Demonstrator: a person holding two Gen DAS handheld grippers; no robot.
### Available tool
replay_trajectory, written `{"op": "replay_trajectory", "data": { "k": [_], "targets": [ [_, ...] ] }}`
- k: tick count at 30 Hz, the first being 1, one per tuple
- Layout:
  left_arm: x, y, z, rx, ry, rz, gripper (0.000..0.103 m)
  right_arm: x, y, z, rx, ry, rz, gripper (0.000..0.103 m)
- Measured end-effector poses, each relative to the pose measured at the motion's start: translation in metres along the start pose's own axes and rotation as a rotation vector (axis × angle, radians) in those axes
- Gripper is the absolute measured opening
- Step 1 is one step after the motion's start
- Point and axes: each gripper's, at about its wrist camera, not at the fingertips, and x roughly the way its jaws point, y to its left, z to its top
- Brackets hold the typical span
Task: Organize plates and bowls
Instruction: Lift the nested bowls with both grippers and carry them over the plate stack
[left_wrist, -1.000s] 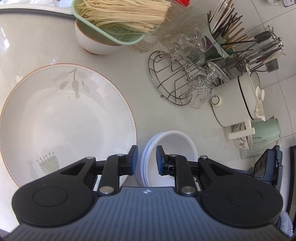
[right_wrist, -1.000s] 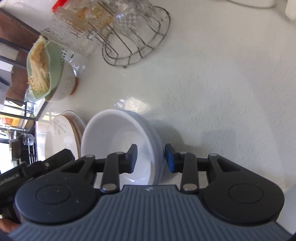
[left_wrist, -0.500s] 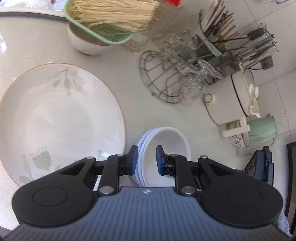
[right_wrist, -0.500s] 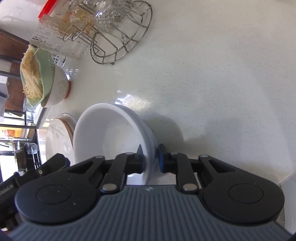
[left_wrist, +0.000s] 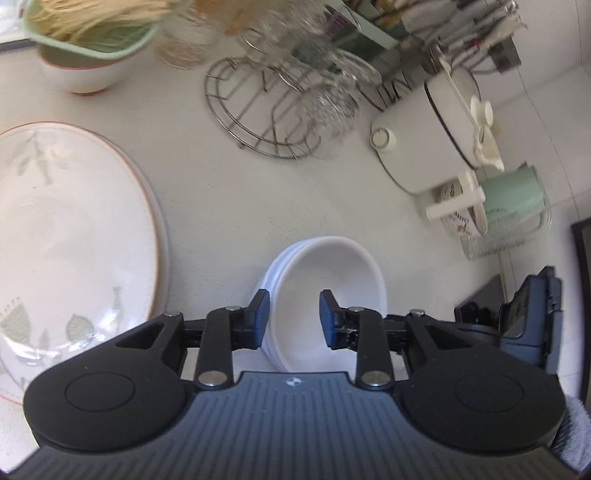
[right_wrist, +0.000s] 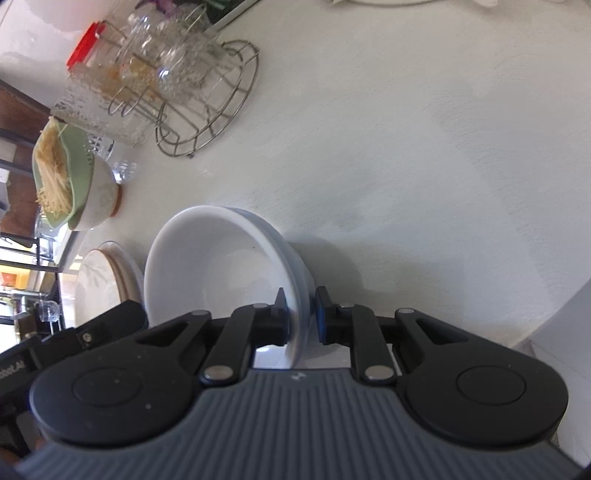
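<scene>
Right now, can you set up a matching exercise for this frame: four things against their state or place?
1. left hand-held gripper
2. right hand-held gripper
3. green strainer of noodles
4. floral plate

A. clamped on the white bowl's rim
B. open, gripping nothing
C. flat on the counter beside the white bowls
D. sitting in a white bowl

Pairs: 1-B, 2-A, 3-D, 4-C

The stacked bowls (left_wrist: 328, 273) were plain white. The plate (left_wrist: 70, 236) was white with a thin orange rim and pale grey-green leaf motifs. The counter (left_wrist: 229, 192) was off-white and faintly speckled. A mint-green colander (left_wrist: 92, 44) held straw-coloured strands. The claw pads (left_wrist: 263, 317) were blue.
</scene>
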Motion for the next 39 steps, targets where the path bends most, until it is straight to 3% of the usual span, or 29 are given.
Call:
{"op": "replay_trajectory", "data": {
  "k": [4, 13, 18, 28, 39],
  "targets": [
    [0.008, -0.01, -0.001, 0.035, 0.011, 0.015, 0.043, -0.01, -0.01, 0.001, 0.021, -0.024, 0.001, 0.017],
    [0.024, -0.027, -0.011, 0.104, 0.054, 0.05, 0.043, -0.023, -0.023, -0.006, 0.069, -0.057, 0.046, 0.017],
    [0.034, -0.026, -0.019, 0.107, 0.097, 0.032, 0.043, -0.029, -0.028, -0.014, 0.092, -0.077, 0.063, 0.017],
    [0.04, -0.017, -0.031, 0.148, 0.136, -0.012, 0.035, -0.039, -0.026, -0.037, 0.098, -0.144, 0.061, 0.017],
    [0.022, -0.012, -0.03, 0.218, 0.092, -0.04, 0.029, -0.048, -0.015, -0.057, 0.115, -0.192, 0.06, 0.017]
  ]
}}
